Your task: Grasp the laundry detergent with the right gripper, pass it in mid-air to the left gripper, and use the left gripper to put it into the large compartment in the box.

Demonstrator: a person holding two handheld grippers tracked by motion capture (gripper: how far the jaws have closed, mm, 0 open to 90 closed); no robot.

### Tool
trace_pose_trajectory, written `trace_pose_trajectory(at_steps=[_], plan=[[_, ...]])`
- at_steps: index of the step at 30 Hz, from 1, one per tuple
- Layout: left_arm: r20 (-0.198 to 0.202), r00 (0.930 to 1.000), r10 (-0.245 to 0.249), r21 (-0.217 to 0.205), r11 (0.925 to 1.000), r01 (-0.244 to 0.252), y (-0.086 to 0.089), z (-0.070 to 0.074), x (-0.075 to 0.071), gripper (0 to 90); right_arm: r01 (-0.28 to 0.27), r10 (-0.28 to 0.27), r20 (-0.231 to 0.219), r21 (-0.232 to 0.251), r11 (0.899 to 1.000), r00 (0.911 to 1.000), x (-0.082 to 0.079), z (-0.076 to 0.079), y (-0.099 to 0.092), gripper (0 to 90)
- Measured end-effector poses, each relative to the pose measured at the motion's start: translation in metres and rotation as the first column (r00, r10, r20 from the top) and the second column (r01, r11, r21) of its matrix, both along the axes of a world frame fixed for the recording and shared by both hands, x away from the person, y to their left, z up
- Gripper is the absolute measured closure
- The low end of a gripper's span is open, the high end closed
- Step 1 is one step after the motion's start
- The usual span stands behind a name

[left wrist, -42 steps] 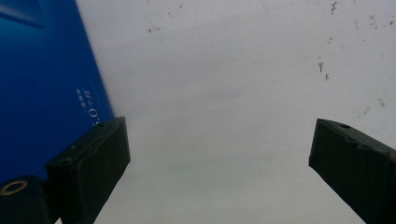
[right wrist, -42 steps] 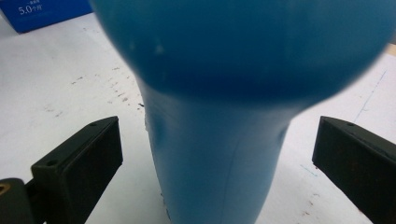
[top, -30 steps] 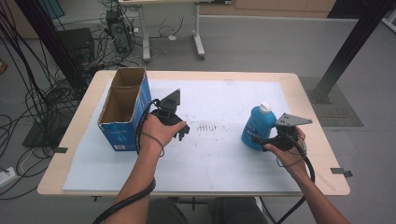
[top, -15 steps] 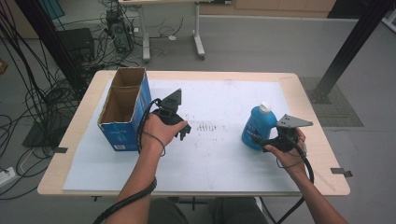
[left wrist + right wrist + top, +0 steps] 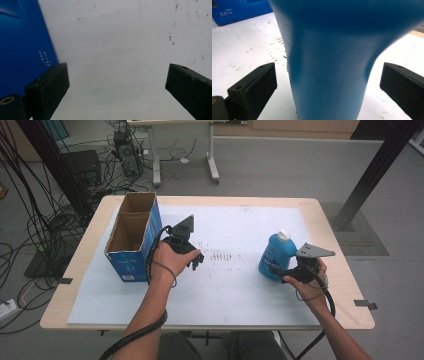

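A blue plastic bottle (image 5: 274, 256) with a white cap stands upright at the right of the white sheet. My right gripper (image 5: 281, 271) is at its base, open. In the right gripper view the bottle (image 5: 329, 62) stands between the two black jaws, with a gap on each side, and the right gripper (image 5: 328, 90) touches nothing. A blue cardboard box (image 5: 132, 239), open at the top, stands at the left. Just right of the box, my left gripper (image 5: 196, 261) is open and points down at the sheet. Its view has the box wall (image 5: 22, 37) beside the left jaw and the left gripper (image 5: 117, 86) empty.
A white sheet (image 5: 230, 290) with dark scuff marks covers most of the wooden table (image 5: 345, 285). The blue box (image 5: 237, 10) appears far off in the right gripper view. Cables, a desk frame and a black post stand on the floor beyond the table.
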State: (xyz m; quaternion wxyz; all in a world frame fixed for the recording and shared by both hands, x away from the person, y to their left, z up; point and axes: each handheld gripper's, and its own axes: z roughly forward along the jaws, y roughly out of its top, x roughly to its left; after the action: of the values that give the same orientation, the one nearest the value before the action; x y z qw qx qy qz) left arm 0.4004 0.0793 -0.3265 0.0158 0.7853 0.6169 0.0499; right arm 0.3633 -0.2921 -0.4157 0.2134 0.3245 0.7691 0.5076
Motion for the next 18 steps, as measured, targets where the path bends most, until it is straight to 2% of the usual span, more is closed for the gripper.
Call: trace_pose_trajectory(at_steps=[18], plan=[[0.003,1.0,-0.003,-0.003,1.0,0.003,-0.0002,-0.001,0.0009,5.5,-0.002,0.002,0.013,0.0,1.0,0.9999,-0.0015,-0.0012,-0.0006,1.0]])
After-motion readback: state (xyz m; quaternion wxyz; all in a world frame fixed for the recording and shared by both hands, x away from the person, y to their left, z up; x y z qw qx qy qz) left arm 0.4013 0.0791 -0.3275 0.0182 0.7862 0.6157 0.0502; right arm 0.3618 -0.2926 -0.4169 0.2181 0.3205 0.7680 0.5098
